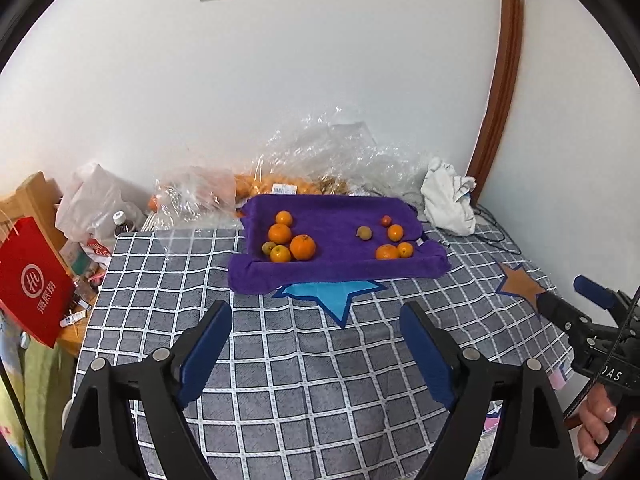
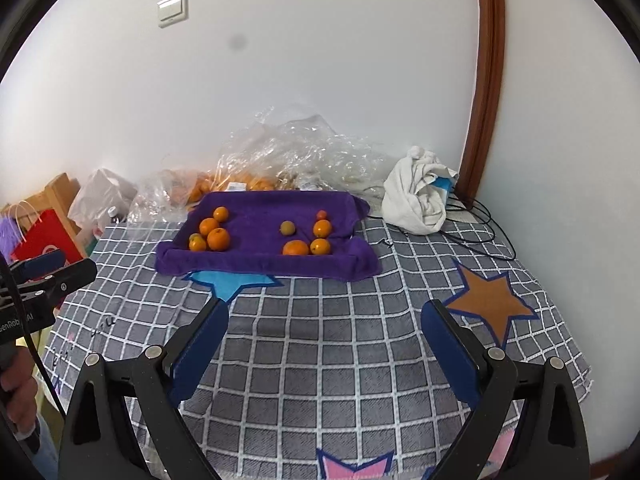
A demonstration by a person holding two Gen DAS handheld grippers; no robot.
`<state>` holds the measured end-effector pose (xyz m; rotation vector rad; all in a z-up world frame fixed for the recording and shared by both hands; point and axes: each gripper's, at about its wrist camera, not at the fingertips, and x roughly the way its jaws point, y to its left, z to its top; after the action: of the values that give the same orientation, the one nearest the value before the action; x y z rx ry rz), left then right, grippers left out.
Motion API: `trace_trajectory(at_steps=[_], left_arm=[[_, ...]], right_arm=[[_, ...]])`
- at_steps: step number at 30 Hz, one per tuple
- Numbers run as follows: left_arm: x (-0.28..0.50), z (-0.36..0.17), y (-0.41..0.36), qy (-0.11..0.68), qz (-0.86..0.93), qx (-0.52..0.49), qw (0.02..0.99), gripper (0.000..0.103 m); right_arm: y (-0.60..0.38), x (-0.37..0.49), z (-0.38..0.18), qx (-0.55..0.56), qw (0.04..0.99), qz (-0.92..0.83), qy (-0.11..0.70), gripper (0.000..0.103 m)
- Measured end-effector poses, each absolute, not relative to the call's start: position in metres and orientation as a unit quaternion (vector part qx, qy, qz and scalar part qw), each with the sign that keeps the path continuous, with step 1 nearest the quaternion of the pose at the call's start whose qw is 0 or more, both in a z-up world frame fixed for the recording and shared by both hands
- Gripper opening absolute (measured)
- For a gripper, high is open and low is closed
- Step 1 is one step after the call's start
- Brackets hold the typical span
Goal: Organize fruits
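A purple towel (image 1: 332,268) (image 2: 260,264) lies at the far side of a checked cloth. On its left sit several oranges (image 1: 302,247) (image 2: 218,239) with a small greenish fruit (image 1: 268,247). On its right lie more small oranges (image 1: 387,252) (image 2: 295,248), a greenish fruit (image 1: 364,233) (image 2: 287,227) and a small red fruit (image 1: 385,221) (image 2: 321,214). My left gripper (image 1: 316,312) and right gripper (image 2: 326,308) are open and empty, well short of the towel. The right gripper also shows in the left wrist view (image 1: 560,300).
Clear plastic bags with oranges (image 1: 280,184) (image 2: 248,178) lie behind the towel against the wall. A white cloth (image 1: 448,196) (image 2: 416,196) and black cables (image 2: 480,224) lie at the far right. A red paper bag (image 1: 28,280) and clutter stand left of the bed.
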<state>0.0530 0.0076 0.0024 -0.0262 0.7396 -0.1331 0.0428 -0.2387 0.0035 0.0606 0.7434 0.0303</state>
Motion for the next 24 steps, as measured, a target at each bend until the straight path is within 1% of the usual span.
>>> trace_trajectory(at_steps=[4, 9, 24], left_arm=[[0.039, 0.005, 0.004, 0.35, -0.065, -0.016, 0.934, 0.086], [0.031, 0.008, 0.001, 0.349, -0.063, -0.024, 0.935, 0.086], [0.024, 0.006, -0.009, 0.351, -0.062, -0.021, 0.934, 0.086]], right_arm=[[-0.24, 0.028, 0.008, 0.047, 0.932, 0.032, 0.357, 0.096], [-0.241, 0.014, 0.013, 0.036, 0.936, 0.027, 0.35, 0.096], [-0.247, -0.004, 0.01, 0.041, 0.937, 0.021, 0.345, 0.096]])
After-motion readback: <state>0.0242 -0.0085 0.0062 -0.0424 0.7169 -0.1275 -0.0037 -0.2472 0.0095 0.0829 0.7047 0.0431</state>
